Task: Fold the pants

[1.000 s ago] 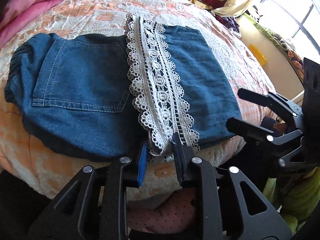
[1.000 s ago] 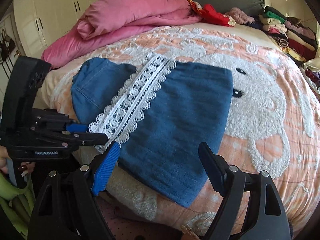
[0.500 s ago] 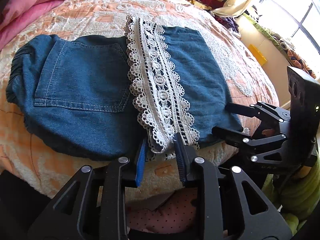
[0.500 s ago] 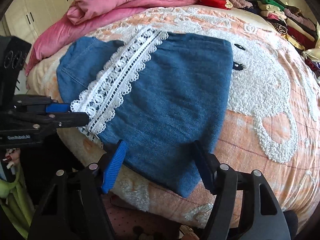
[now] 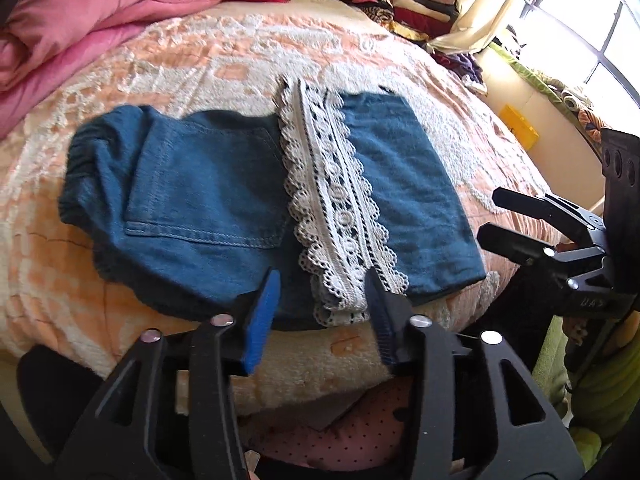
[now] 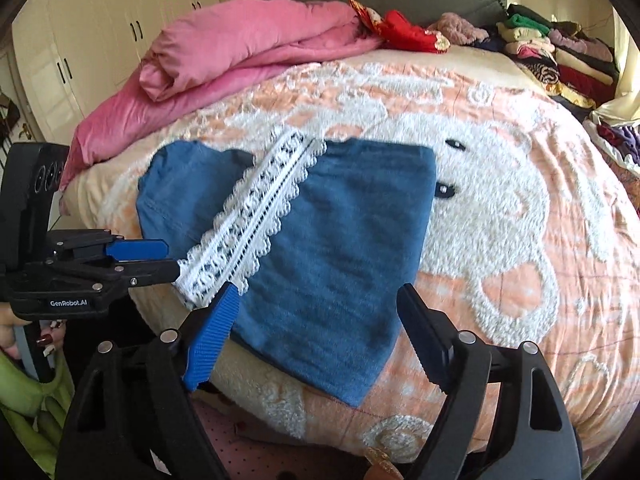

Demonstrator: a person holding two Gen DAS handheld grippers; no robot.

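Observation:
Blue denim pants (image 5: 200, 200) lie folded on the bed, with a white lace hem band (image 5: 340, 216) across the top; they also show in the right wrist view (image 6: 344, 248), with the lace (image 6: 256, 216). My left gripper (image 5: 322, 292) is open at the near bed edge, its fingers either side of the lace end, holding nothing. It shows from the side in the right wrist view (image 6: 168, 260). My right gripper (image 6: 316, 312) is open wide and empty over the near folded corner; it also shows in the left wrist view (image 5: 490, 216).
A pink duvet (image 6: 248, 52) is heaped at the head of the bed. Stacks of folded clothes (image 6: 560, 52) line the far right. The peach bedspread (image 6: 500, 208) with a white bear pattern lies under the pants. A window (image 5: 580, 20) is at right.
My left gripper has opened wider and let go of the lace end. Both grippers have pulled back a little from the pants. The pants lie as before.

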